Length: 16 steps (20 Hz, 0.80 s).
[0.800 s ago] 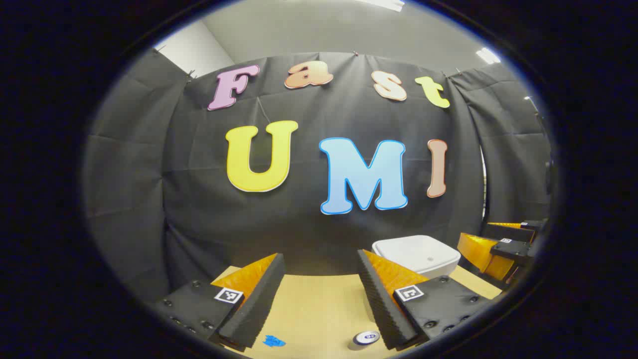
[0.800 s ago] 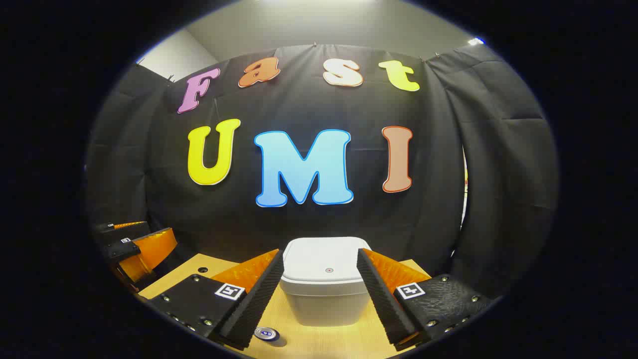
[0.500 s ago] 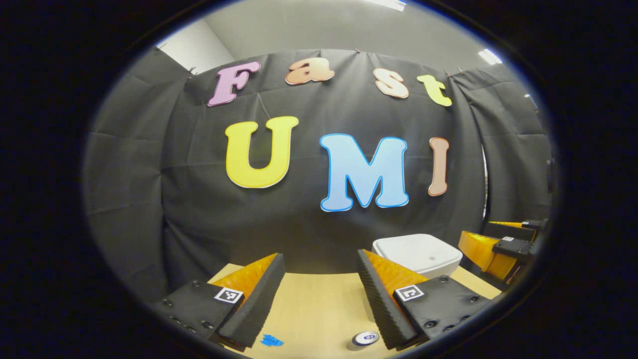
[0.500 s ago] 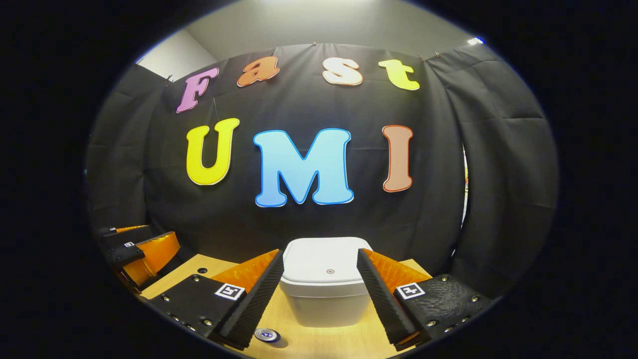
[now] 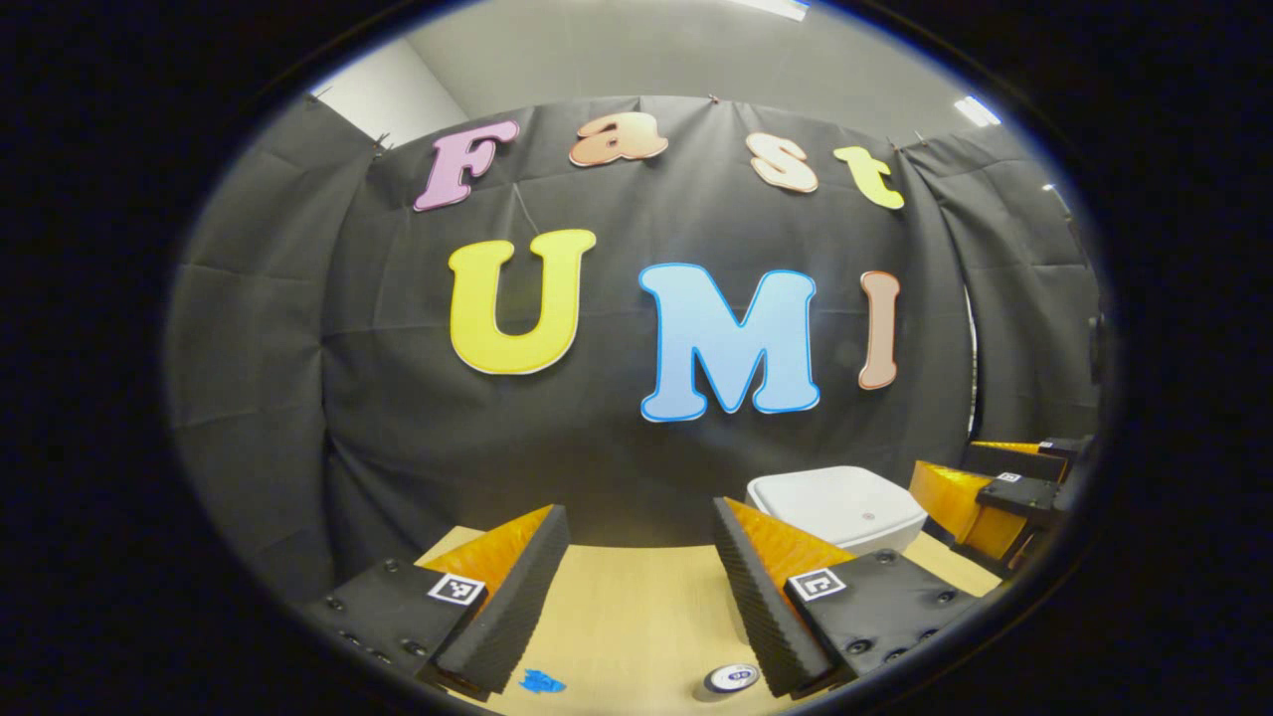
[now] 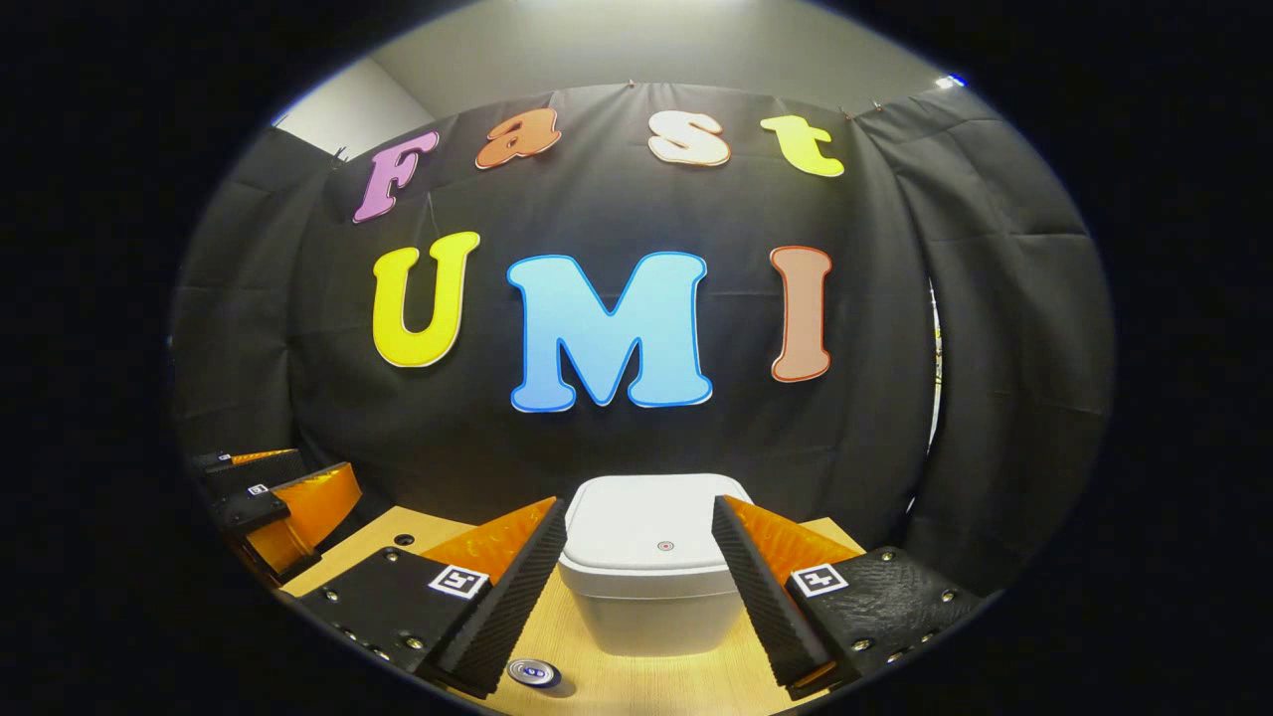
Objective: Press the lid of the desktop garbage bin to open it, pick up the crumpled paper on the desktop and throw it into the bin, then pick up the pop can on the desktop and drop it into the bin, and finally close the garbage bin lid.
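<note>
A white desktop bin (image 6: 651,582) with its lid (image 6: 651,527) down stands on the wooden table, straight ahead of my right gripper (image 6: 636,587), which is open and held above the table in front of the bin. The pop can (image 6: 534,672) stands upright near my right gripper's left finger. In the left gripper view the bin (image 5: 840,507) sits at the right, the can (image 5: 733,678) by the right finger of my left gripper (image 5: 636,587), which is open with nothing between its fingers. The right gripper (image 5: 980,497) shows at the far right there.
A small blue mark (image 5: 542,682) lies on the table (image 5: 636,617) near my left gripper's left finger. The left gripper (image 6: 273,502) shows at the far left of the right gripper view. A small dark hole (image 6: 403,539) sits in the tabletop's back left corner.
Both views have shifted only slightly. The bin and the can have stayed put and both grippers remain open.
</note>
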Motion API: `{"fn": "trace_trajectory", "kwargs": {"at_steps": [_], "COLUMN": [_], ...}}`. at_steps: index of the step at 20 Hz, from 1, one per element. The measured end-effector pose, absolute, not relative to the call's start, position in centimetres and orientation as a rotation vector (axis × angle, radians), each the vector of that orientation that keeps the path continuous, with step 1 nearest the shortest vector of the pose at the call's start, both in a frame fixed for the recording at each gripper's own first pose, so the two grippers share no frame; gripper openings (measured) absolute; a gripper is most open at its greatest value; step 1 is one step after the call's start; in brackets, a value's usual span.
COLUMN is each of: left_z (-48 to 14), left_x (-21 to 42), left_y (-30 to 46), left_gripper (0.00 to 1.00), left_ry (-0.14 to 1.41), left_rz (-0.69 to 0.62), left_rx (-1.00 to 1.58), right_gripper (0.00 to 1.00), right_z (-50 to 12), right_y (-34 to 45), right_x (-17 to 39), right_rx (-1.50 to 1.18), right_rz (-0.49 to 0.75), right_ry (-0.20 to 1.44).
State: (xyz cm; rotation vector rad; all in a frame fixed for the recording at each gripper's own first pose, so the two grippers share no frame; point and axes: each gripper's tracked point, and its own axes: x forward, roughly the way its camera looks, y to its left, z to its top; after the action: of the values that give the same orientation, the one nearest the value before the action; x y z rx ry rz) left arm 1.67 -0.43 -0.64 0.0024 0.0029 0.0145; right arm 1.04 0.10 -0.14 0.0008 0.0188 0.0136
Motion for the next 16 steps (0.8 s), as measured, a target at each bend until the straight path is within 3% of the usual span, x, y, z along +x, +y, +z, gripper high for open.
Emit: {"fn": "trace_trajectory", "kwargs": {"at_steps": [2,6,8,9,10,11,14,16], "left_z": [-0.5,-0.7,-0.8,-0.8,-0.9,-0.9,-1.3,-1.5], "left_x": [1.7,1.9,2.0,2.1,1.9,2.0,2.1,2.1], "left_y": [-0.7,-1.4,-1.5,-1.6,-1.5,-1.5,-1.3,-1.1], "left_gripper": [0.95,0.95,0.95,0.95,0.95,0.95,0.95,0.95], "left_ry": [-0.002,-0.002,-0.002,-0.002,-0.001,0.000,0.006,0.008], "left_rz": [0.015,0.006,0.006,0.007,0.009,0.012,0.020,0.025], "left_rx": [0.004,-0.008,-0.010,-0.012,-0.013,-0.014,-0.021,-0.025], "right_gripper": [0.96,0.69,0.46,0.24,0.21,0.10,0.10,0.00], "right_z": [0.0,-0.2,-0.5,-0.6,-0.6,-0.5,-0.9,-0.7], "right_y": [-0.1,-0.9,-0.9,-1.3,-1.6,-1.3,-1.2,-1.1], "right_x": [1.1,1.5,1.3,1.3,1.5,1.4,1.6,1.5], "right_rx": [0.002,0.005,0.018,0.015,0.012,0.010,-0.020,-0.015], "right_rz": [0.007,-0.006,-0.007,-0.024,-0.031,-0.020,-0.019,-0.012], "right_ry": [0.015,0.040,0.049,0.050,0.048,0.046,0.054,0.046]}}
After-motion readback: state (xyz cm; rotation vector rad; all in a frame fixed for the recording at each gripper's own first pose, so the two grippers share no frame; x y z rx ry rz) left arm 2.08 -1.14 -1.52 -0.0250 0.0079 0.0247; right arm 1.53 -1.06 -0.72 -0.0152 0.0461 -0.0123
